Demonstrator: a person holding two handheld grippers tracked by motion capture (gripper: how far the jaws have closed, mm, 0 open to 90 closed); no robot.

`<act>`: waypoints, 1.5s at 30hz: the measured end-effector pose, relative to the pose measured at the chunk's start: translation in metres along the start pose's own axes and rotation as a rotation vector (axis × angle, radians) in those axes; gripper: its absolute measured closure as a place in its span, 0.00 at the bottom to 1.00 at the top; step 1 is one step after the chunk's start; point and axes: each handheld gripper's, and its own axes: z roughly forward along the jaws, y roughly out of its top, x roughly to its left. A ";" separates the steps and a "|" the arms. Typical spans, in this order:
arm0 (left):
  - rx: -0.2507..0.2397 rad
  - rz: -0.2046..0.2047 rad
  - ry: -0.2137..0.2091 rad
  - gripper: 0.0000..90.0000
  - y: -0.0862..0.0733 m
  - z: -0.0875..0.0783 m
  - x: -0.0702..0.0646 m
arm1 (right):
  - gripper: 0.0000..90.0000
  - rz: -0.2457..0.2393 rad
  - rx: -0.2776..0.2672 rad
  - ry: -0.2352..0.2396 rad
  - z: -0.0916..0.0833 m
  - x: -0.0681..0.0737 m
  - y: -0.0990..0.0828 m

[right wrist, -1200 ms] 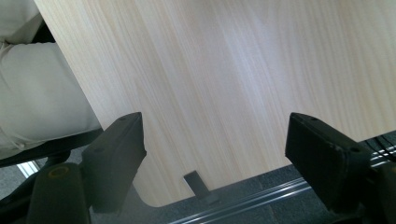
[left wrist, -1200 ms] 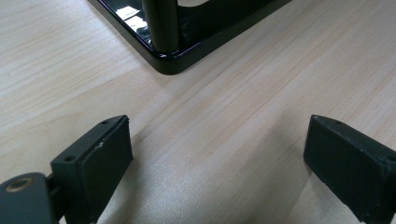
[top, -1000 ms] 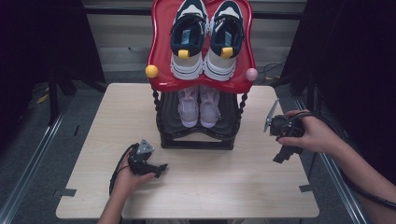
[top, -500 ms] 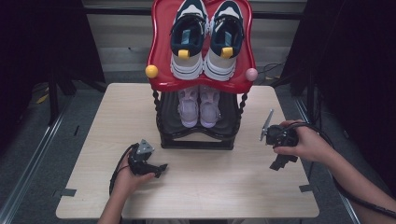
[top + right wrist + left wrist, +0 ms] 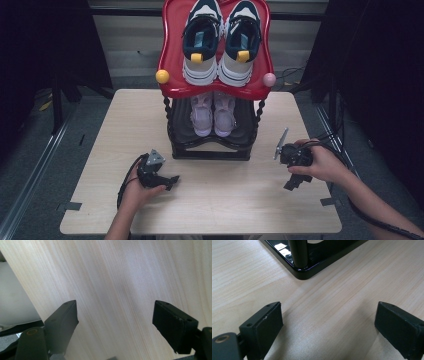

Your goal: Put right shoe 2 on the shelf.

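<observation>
Item: wooden table (image 5: 210, 210), bearing at its far middle our landmark, the black shoe rack (image 5: 212, 145) with red top shelf (image 5: 172, 60): navy-and-white sneakers (image 5: 220, 45) above, pink pair (image 5: 214, 114) on the lower tier. Before the rack's left corner we rest the left gripper (image 5: 170, 181), jaws wide, empty; off its right side, the right gripper (image 5: 295, 180), likewise spread and empty. Risk, we judge: the tilted top-heavy shelf could tip if a jaw knocks a post.
</observation>
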 end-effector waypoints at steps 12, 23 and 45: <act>0.000 -0.001 0.000 0.08 0.000 0.000 0.000 | 0.22 0.056 -0.069 0.021 0.021 -0.002 -0.010; 0.000 0.000 0.000 0.08 0.000 0.000 0.000 | 0.21 0.075 -0.118 0.018 0.040 -0.004 -0.014; 0.000 -0.007 -0.001 0.08 0.000 0.000 0.000 | 0.11 0.151 -0.308 -0.069 0.073 0.004 -0.029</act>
